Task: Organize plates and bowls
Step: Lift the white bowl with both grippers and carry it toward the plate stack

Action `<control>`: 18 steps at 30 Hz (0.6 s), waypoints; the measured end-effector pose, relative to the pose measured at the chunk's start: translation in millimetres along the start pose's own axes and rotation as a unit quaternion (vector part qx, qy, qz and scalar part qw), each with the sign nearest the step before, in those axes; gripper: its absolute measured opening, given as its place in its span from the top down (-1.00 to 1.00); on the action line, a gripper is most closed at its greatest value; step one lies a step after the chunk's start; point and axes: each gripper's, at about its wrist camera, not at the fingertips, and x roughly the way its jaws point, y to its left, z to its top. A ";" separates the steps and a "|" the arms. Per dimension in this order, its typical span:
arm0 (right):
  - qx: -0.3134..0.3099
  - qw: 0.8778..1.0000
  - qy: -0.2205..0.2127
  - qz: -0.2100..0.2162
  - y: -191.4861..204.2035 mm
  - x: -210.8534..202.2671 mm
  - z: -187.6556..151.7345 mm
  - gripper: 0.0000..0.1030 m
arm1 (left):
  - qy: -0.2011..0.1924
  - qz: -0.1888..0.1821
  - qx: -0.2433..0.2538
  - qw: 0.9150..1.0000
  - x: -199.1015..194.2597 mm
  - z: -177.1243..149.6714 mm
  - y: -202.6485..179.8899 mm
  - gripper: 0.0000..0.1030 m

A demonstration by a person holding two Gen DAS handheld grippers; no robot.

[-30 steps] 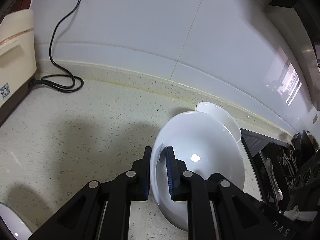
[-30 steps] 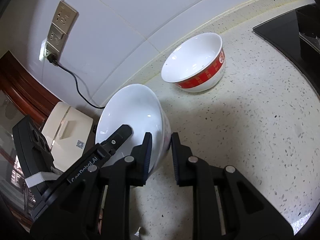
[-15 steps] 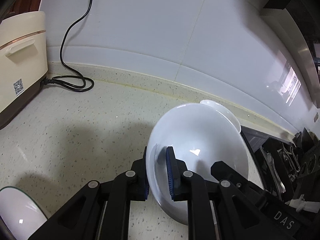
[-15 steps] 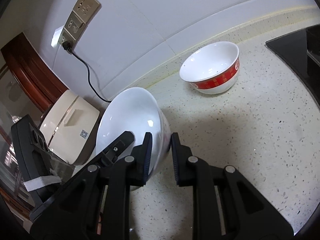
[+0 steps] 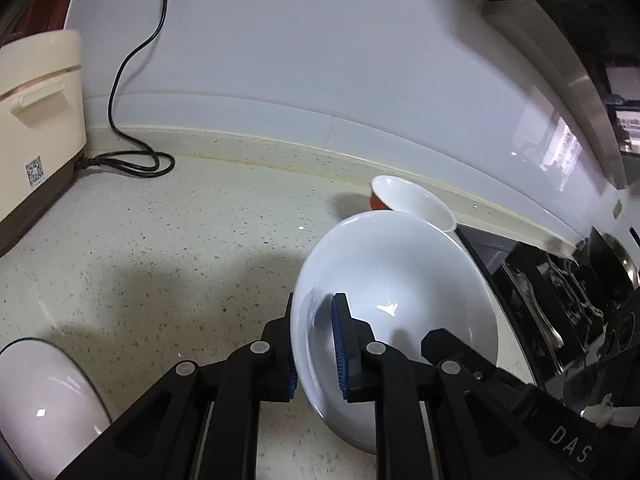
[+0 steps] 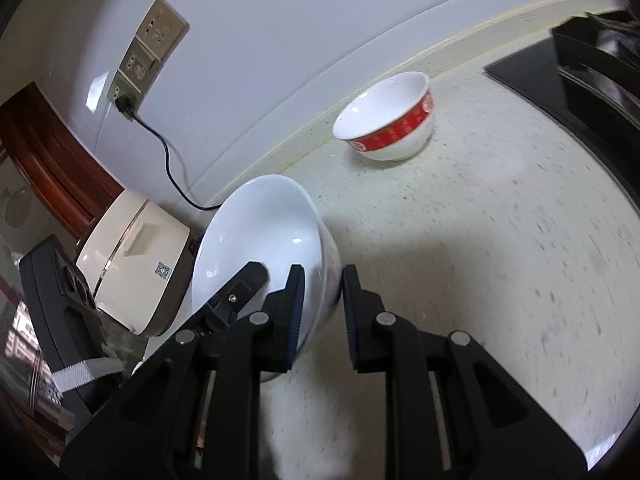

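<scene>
Right now I am carrying one white bowl (image 5: 400, 300) between both tools: the left hand-held gripper (image 5: 314, 344) is pinching its rim on one side, one pad inside and one outside, and the right hand-held gripper (image 6: 322, 312) is clamping the wall on the other side, so both sets of jaws are standing narrow and closed on porcelain. I am holding the bowl tilted, its mouth tipped toward the left side, above the speckled tabletop (image 6: 500, 240) and clear of it as far as I can judge. A red-banded bowl (image 6: 386, 124) is sitting upright near the backsplash, well apart from my load, and I am reading it as the likely place to nest this one. What I am worrying about is the grip itself: glazed walls are slick, each pad is biting only a small patch, and if my two hands are drifting apart or twisting against each other the rim could be levering out of one jaw and the bowl swinging down onto the stone. A second rounded white dish (image 5: 44, 404) is lying at the lower left of the left view, close under that arm, and the cooker (image 6: 136, 264) with its cord (image 5: 132, 80) is crowding the same side, so a careless sweep could be clipping either.
</scene>
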 end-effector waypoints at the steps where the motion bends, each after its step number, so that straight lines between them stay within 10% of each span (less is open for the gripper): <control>1: 0.003 1.000 -0.002 -0.004 0.3 -3.2 -4.3 0.56 | -0.001 -0.004 0.004 1.000 -3.1 -2.3 -1.0 0.71; 18: 0.035 0.998 -0.042 -0.010 12.5 -44.4 -53.2 0.57 | 0.002 -0.042 -0.005 0.999 -44.3 -37.6 12.2 0.71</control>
